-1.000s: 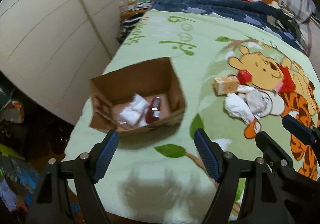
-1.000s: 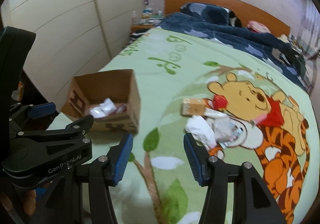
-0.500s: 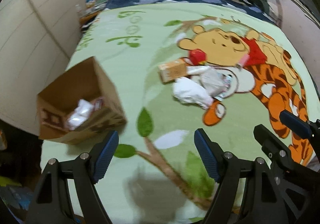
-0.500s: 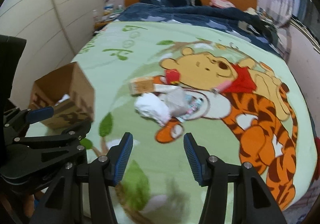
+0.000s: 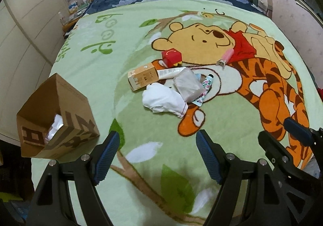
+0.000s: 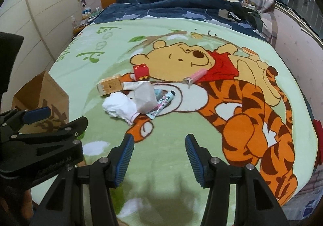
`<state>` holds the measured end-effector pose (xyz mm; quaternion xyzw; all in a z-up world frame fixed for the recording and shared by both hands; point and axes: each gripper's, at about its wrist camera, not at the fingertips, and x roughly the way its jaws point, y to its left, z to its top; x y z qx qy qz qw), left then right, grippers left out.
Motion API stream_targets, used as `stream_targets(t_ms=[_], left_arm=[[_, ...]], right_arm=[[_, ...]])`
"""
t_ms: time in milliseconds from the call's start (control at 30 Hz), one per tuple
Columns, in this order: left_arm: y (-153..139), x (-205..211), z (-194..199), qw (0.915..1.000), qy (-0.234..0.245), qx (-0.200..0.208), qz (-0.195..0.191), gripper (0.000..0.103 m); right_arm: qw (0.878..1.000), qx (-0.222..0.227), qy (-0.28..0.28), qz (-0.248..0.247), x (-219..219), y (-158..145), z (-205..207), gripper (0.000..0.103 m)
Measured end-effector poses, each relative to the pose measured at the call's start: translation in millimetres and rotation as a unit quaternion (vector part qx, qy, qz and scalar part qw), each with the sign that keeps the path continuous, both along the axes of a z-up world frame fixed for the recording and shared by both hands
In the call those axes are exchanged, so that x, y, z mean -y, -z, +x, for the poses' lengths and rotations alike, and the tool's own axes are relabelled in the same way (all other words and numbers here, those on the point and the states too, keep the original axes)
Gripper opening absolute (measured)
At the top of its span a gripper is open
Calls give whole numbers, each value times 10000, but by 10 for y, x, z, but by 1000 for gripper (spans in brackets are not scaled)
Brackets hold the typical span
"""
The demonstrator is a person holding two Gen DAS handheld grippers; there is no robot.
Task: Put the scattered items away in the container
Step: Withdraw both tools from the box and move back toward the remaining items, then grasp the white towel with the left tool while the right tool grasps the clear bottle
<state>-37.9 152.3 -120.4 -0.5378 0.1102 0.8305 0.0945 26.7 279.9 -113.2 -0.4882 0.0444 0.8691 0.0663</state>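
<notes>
Both views have swung from the brown cardboard box [image 5: 54,117] toward the clutter. Left wrist: the box sits at nine o'clock holding white packets; the left gripper [image 5: 156,157] gapes empty, facing the white cloth bundle [image 5: 163,101].

Right wrist: the right gripper [image 6: 159,155] is spread empty; the floral-printed tube [image 6: 163,101] lies at twelve o'clock, cap toward one o'clock.

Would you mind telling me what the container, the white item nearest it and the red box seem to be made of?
Container: plain brown cardboard, matte, with printed lettering. White item: soft cloth, probably a glove, creased with a stitched hem. Red box: likely glossy printed card; too small to be sure.
</notes>
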Motion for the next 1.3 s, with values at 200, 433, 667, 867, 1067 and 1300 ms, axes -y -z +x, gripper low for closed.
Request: stream_targets(t_ms=[200, 433, 667, 867, 1067, 1300], left_arm=[[208, -49, -209, 9996, -233, 135, -45, 79], [767, -60, -570, 9966, -677, 463, -118, 79], [1396, -24, -900, 9889, -1241, 785, -218, 79], [1746, 15, -1111, 9799, -1782, 889, -154, 79], [2037, -49, -1268, 9733, -2040, 1030, -210, 79], [2072, -102, -1227, 9808, -1650, 1033, 113, 25]], right_arm=[[10000, 41, 87, -12, -123, 102, -79, 54], [9999, 71, 85, 7, -239, 450, -324, 54], [9998, 114, 177, 14, -413, 917, -724, 54], [9999, 141, 100, -4, -440, 1119, -856, 54], [9996, 272, 37, -38, -437, 1238, -831, 54], [9993, 374, 50, -73, -472, 1311, -790, 54]])
